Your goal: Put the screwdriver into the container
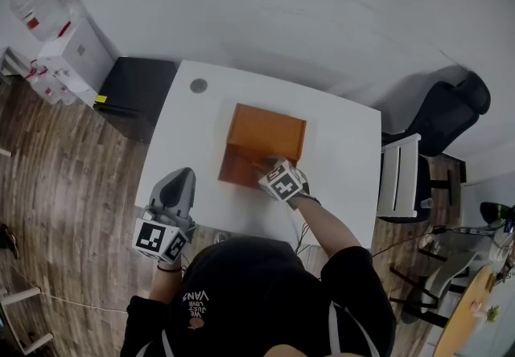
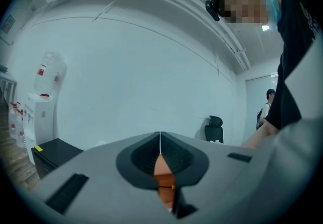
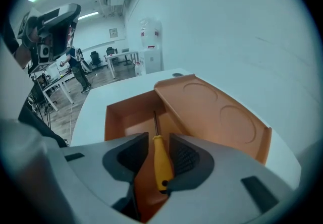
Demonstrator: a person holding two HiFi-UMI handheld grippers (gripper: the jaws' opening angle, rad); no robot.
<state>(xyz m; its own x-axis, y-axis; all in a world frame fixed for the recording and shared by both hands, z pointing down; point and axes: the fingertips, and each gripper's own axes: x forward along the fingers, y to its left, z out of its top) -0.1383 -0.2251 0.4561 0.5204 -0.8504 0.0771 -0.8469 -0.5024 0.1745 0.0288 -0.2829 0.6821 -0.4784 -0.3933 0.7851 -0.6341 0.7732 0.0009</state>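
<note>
container (image 3: 217,117): orange plastic, smooth, matt with a faint sheen.
screwdriver (image 3: 161,160): handle is yellow plastic, smooth, slightly glossy; shaft is dark metal, thin.
table (image 1: 338,146): white top, smooth, matt, material not clear.
floor (image 1: 64,162), left of head view: wood-look planks, grained, mixed browns.
right gripper (image 3: 159,140): shell is grey plastic, matt, smooth; pads (image 3: 185,158) are black, ribbed.

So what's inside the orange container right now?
A yellow-handled screwdriver lies in the container, between the open jaws of the right gripper. The gripper covers its near end, hiding anything there.
</note>
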